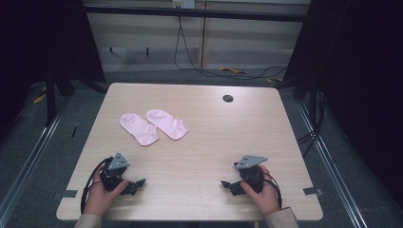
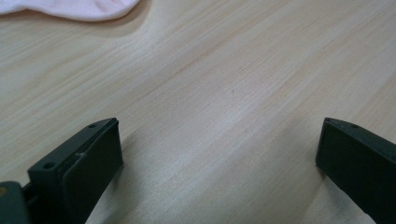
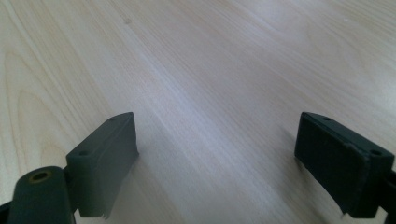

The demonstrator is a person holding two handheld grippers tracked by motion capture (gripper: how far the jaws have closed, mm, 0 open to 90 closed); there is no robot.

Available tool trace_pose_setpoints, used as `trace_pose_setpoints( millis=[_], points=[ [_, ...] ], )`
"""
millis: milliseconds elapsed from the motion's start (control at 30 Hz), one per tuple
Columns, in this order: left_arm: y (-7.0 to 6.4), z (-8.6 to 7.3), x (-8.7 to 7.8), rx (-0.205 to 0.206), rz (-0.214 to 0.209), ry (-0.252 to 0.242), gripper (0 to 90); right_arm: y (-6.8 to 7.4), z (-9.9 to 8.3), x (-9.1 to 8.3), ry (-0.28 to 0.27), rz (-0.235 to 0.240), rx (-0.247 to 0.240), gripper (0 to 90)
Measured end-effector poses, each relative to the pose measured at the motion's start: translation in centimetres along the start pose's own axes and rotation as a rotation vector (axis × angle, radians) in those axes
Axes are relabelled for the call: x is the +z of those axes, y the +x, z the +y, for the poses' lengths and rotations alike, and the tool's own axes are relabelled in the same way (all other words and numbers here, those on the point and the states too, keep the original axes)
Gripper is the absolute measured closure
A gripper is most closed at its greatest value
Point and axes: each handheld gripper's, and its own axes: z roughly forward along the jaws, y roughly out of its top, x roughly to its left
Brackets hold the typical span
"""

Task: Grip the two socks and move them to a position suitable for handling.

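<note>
both hand-held grippers gape; pink socks (image 1: 153, 126) lie well apart, seemingly untouched.

Two pink socks (image 1: 153, 126) on the table (image 1: 204, 142), lying side by side and touching at their inner edges. Two grippers down at the near edge, the left gripper (image 1: 135, 184) and the right gripper (image 1: 228, 185), one in each hand. One dark round hole (image 1: 228, 98) sits in the tabletop toward the far side.
</note>
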Motion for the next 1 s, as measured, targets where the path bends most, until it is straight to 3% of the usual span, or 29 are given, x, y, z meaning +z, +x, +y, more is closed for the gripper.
trace_pose_setpoints(
  millis=[233, 467, 567, 600, 800, 933, 1000],
  points=[
    [0.1, 0.0, 0.0, 0.002, -0.006, 0.000, 0.0, -1.2, -2.2, -2.4, -0.001, -0.024, 0.016, 12.5],
    [0.2, -0.1, -0.1, 0.002, -0.006, -0.001, 1.6, -3.1, -5.5, -5.9, -0.003, -0.076, 0.070, 12.5],
    [0.6, 0.1, -0.1, -0.021, -0.001, -0.008, 5.8, -3.5, -6.0, -6.5, -0.003, -0.098, 0.090, 12.5],
    [1.1, 0.6, -0.2, -0.057, 0.013, -0.019, 9.6, -3.5, -6.1, -6.6, -0.001, -0.104, 0.096, 12.4],
    [3.4, 3.2, -0.4, -0.093, 0.061, -0.065, 9.3, -3.5, -6.1, -6.6, -0.001, -0.105, 0.097, 12.4],
    [5.6, 5.2, 0.3, -0.105, 0.076, -0.060, 1.5, -3.5, -6.1, -6.6, -0.001, -0.105, 0.097, 12.4],
    [6.7, 5.7, 1.2, -0.147, 0.080, -0.049, 0.0, -3.5, -6.1, -6.6, -0.001, -0.105, 0.096, 12.4]
  ],
)
